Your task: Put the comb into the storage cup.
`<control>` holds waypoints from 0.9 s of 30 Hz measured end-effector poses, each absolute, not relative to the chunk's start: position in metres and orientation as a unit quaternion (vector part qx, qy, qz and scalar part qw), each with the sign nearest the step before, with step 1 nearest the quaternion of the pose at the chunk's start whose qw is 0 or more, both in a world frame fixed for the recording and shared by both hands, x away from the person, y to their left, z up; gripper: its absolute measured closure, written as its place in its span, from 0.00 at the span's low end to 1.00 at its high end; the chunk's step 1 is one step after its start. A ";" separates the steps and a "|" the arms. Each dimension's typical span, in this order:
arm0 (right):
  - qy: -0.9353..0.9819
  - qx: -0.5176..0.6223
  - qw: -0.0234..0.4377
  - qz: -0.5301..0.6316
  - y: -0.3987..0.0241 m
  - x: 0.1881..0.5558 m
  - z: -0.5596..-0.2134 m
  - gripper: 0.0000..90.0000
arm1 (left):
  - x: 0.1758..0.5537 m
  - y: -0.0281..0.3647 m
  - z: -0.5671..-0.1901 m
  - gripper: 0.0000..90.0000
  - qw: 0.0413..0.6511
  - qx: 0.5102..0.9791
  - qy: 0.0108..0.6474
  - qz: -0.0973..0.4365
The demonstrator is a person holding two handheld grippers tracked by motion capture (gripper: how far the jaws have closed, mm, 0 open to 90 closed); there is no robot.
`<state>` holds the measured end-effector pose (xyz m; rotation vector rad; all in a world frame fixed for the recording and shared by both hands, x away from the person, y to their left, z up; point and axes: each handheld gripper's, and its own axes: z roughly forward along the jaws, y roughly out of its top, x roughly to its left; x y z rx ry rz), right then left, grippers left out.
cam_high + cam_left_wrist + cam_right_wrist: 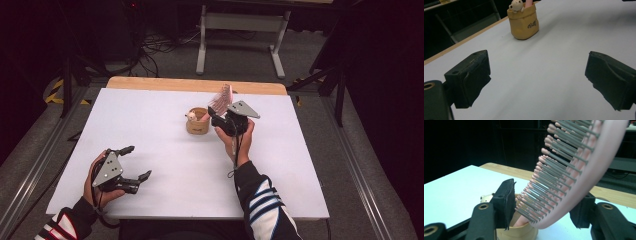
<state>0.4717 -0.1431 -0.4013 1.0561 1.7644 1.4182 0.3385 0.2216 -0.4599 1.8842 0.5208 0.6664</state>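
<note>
The right gripper (218,112) has its fingers clamped on a curved pink hairbrush (584,170) with grey pins, above a tan cup (197,121). The left gripper (135,162) rests spread apart on the smooth white table (170,155); dark room behind.

Bright overhead light on the white table (165,165), dark surroundings, soft shadows, and blurred close-up jaws in both gripper views.

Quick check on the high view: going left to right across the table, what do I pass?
Left gripper, jaws open, resting on the white table → small tan cup with a bear figure → pink bristled hairbrush → right gripper holding the hairbrush.
</note>
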 end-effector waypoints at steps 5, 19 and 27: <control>0.675 0.397 0.315 0.537 -0.143 0.471 -0.402 0.45 | 0.339 0.223 -0.460 0.08 0.514 0.782 0.217 0.277; 0.665 0.386 0.340 0.541 -0.149 0.467 -0.394 0.43 | 0.339 0.222 -0.461 0.09 0.511 0.784 0.217 0.276; 0.660 0.380 0.370 0.532 -0.152 0.463 -0.383 0.41 | 0.340 0.222 -0.461 0.09 0.510 0.785 0.217 0.276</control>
